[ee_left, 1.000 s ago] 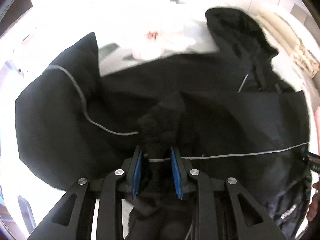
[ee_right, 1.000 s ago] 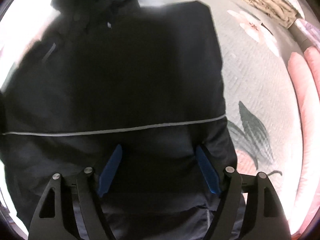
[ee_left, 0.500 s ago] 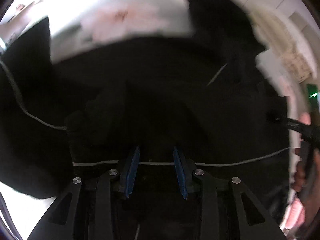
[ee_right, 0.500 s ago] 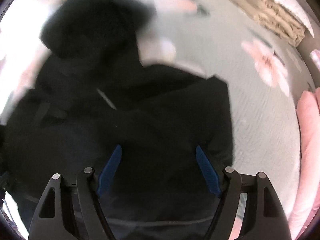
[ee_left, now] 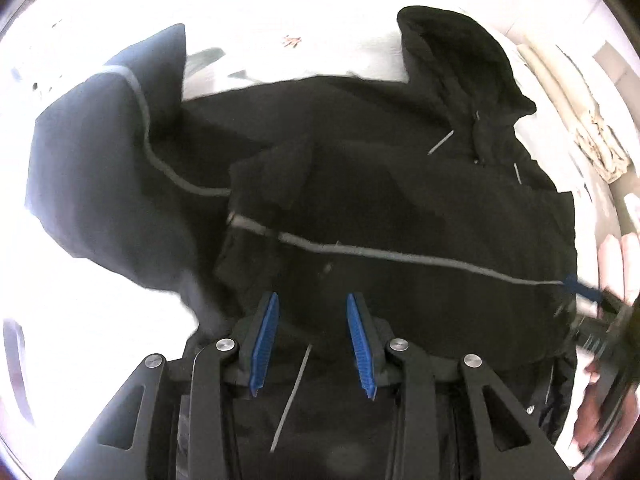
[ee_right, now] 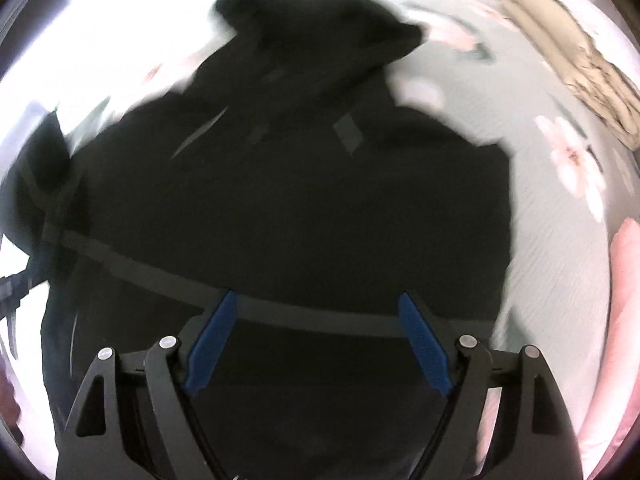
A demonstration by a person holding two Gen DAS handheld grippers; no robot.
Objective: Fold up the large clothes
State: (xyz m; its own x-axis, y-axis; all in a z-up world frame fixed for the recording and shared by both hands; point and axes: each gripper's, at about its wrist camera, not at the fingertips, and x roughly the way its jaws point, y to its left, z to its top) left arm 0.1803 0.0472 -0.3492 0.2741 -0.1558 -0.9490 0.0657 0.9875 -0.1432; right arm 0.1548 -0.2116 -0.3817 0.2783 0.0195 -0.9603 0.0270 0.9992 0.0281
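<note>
On floral bedding (ee_right: 560,216) — one black hooded jacket (ee_left: 420,208), spread flat, hood (ee_left: 460,64) at far end, grey piping (ee_left: 400,256) across the body, one sleeve (ee_left: 100,168) flung out to the side. Left gripper (ee_left: 312,344): above the jacket, jaws parted, nothing held. Right gripper (ee_right: 316,340): above the jacket — jaws opening wide, pads clear of fabric.

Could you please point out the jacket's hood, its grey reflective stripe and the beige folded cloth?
hood (ee_left: 460,68), left wrist view, on its dark crown.
grey reflective stripe (ee_left: 400,257), left wrist view, mid-length.
beige folded cloth (ee_right: 576,64), right wrist view, on its crumpled middle.
</note>
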